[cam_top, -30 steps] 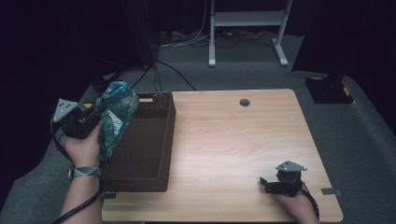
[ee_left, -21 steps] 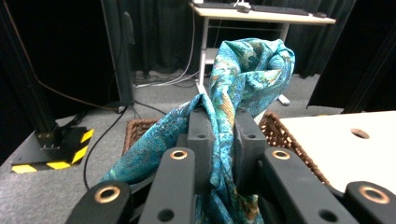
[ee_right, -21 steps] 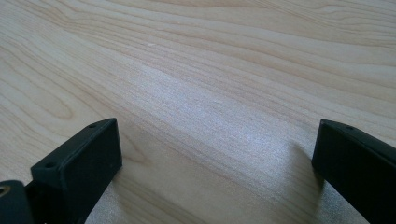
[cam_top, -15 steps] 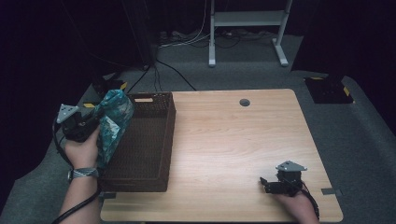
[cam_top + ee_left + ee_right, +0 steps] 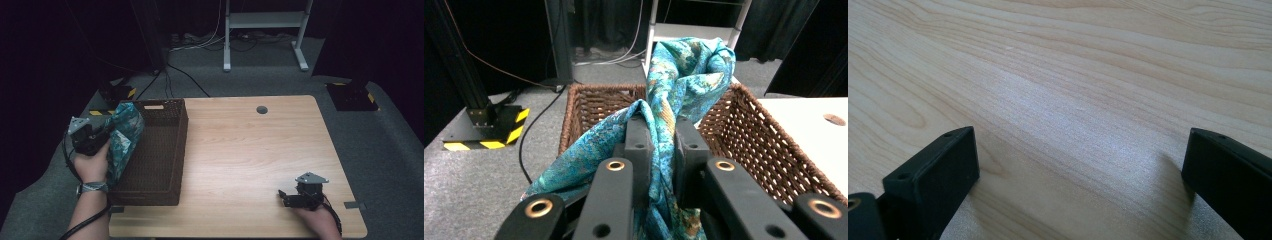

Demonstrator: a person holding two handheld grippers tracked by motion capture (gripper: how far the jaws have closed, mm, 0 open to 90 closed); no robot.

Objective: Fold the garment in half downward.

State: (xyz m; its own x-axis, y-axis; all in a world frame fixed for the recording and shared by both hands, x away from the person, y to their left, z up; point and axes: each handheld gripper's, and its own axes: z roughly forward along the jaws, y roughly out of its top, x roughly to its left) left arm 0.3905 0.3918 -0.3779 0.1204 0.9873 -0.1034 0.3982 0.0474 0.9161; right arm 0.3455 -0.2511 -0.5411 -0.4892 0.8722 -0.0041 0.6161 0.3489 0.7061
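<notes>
The left gripper is hovering at the left, its jaws clamping tight on what they are holding, the left hand gripping from behind; the right gripper is resting low at the near right, jaws standing wide apart.

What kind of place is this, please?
Probably a recording studio or lab: black curtains surround a wooden table, cables run over grey carpet, and hazard-striped stand bases sit nearby.

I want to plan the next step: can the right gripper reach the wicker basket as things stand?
Probably yes. The right gripper rests open on the table, and bare wood lies between it and the wicker basket; nothing blocks the way.
</notes>
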